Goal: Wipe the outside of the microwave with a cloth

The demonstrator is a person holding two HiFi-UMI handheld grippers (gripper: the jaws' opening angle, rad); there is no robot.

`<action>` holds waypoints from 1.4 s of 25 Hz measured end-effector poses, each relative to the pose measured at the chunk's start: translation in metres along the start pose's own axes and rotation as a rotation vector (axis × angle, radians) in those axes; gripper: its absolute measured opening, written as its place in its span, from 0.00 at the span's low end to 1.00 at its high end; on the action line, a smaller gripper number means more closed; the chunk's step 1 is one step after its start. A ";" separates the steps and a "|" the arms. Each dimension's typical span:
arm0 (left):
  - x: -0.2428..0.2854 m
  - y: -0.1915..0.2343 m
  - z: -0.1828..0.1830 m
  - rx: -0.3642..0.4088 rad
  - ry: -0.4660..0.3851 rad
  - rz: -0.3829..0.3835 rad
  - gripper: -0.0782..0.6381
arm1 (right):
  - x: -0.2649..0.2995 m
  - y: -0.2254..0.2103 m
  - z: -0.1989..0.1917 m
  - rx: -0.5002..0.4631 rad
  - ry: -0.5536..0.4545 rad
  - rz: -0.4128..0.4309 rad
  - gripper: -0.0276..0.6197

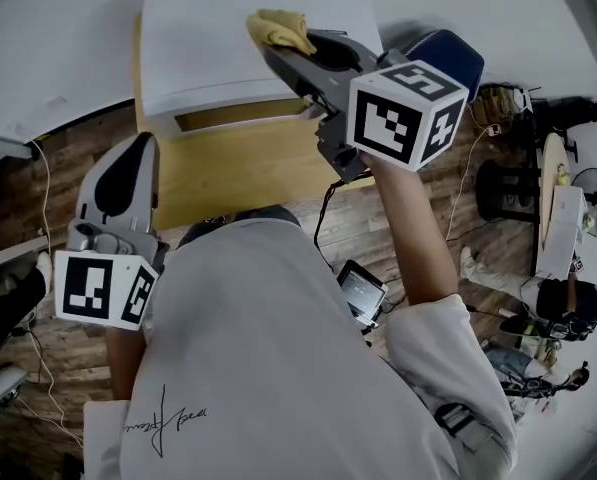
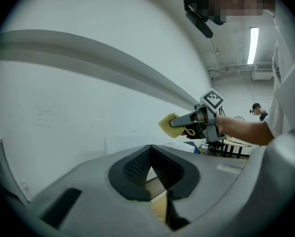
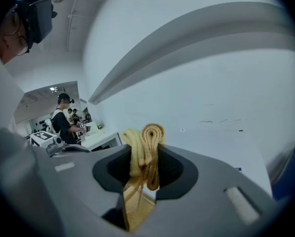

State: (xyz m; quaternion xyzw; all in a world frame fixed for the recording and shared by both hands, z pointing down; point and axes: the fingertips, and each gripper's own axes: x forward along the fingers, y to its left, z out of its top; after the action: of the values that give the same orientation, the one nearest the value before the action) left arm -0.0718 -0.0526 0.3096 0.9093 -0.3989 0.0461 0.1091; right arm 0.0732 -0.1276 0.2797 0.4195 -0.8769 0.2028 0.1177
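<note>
Right gripper view is showing the right gripper (image 3: 145,157) clamping the cloth (image 3: 146,144). Its fingers (image 3: 174,172) are pressing together on a bunched yellow fold. A rounded wad is poking out past the fingertips and a loose tail is trailing back between them. Gripping it this way is probably meant to let soft cloth, rather than the hard finger ends, meet the surface first.

From the head view, the microwave (image 1: 208,43), a white box on the wooden table (image 1: 228,178), is lying just beneath and ahead of the right fingertips. The wad is sitting over its top, toward the back right side. The arm is reaching out high, so the fingers are angling down onto the top panel, which looks like the first face being wiped. Whether the cloth is actually touching the panel cannot be told. Seen from the left gripper's side, it appears to be hovering against the white wall (image 2: 88,98) beyond the fingertips.

The left gripper (image 2: 149,167) is carrying nothing. Its fingers (image 2: 132,169) are closed, with the pads meeting at the tips, and only a sliver of table is showing through the gap below them. In the head view it is hanging low at the person's side, with its fingertips pointing at the table's near left corner, well apart from the microwave. It seems to be idling there to leave the wiping side free. It is also near enough to steady the box if rubbing starts to push it.
</note>
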 end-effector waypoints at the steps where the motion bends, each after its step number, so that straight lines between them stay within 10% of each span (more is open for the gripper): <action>1: 0.002 0.002 0.000 -0.007 -0.001 0.001 0.10 | -0.005 -0.003 -0.003 -0.007 -0.011 -0.010 0.23; 23: 0.008 -0.020 -0.008 -0.007 -0.043 0.048 0.10 | -0.095 -0.017 -0.083 -0.037 -0.132 -0.243 0.22; 35: 0.014 -0.022 -0.024 0.001 -0.003 0.084 0.10 | -0.094 -0.021 -0.097 -0.009 -0.104 -0.233 0.21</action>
State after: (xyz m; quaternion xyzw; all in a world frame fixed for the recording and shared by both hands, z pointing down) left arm -0.0464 -0.0423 0.3320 0.8918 -0.4370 0.0495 0.1061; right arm 0.1521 -0.0308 0.3358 0.5279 -0.8282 0.1617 0.0966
